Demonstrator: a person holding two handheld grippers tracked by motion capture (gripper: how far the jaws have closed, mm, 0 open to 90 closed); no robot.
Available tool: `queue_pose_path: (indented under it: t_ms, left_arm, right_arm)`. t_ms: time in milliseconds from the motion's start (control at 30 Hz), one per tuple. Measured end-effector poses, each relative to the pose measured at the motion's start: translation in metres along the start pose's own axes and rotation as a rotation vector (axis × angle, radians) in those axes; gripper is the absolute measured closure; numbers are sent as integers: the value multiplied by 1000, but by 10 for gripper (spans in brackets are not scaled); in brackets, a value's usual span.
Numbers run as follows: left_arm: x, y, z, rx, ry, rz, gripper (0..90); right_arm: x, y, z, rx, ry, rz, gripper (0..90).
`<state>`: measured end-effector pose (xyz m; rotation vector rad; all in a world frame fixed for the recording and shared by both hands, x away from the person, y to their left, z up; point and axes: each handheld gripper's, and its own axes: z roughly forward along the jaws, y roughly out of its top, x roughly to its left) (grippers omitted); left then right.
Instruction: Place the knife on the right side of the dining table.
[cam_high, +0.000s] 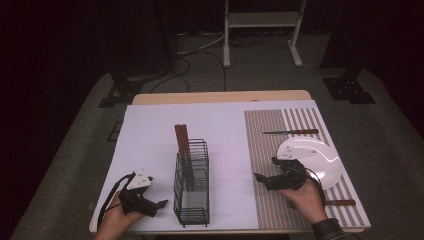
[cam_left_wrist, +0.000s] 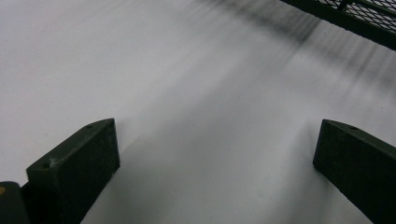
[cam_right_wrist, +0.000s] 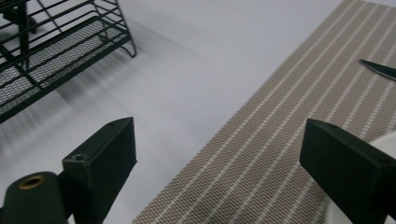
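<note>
With both claws released, the right claw (cam_high: 265, 171) is hovering beside the plate (cam_high: 325, 162); approaching its rim low and level is advisable, while the left claw (cam_high: 159, 205) is idling near the rack (cam_high: 192, 190).

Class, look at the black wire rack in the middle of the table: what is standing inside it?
Inside the wire rack, two brown-handled utensils stand upright in the far section, handles rising above the rim. Their lower ends are hidden behind the mesh, so their type cannot be told.

One wire rack (cam_high: 192, 187) holding two wooden-handled utensils (cam_high: 182, 140), one white plate (cam_high: 315, 159), one striped placemat (cam_high: 265, 150), two further utensils on the mat, far (cam_high: 292, 132) and near (cam_high: 340, 202), and two grippers, left (cam_high: 159, 205) and right (cam_high: 265, 170).
</note>
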<state>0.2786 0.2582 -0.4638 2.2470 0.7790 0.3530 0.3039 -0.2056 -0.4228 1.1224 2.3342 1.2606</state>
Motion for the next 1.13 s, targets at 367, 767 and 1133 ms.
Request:
queue_pose_path:
  t_ms: [367, 767, 1133]
  left_arm:
    - [0, 0, 0, 1, 0, 0, 0]
    - [0, 0, 0, 1, 0, 1, 0]
    - [0, 0, 0, 0, 0, 0, 0]
  right_arm:
    - [30, 1, 21, 36, 95, -85, 93]
    - [66, -5, 48, 119, 168, -218, 92]
    - [78, -14, 63, 180, 173, -278, 87]
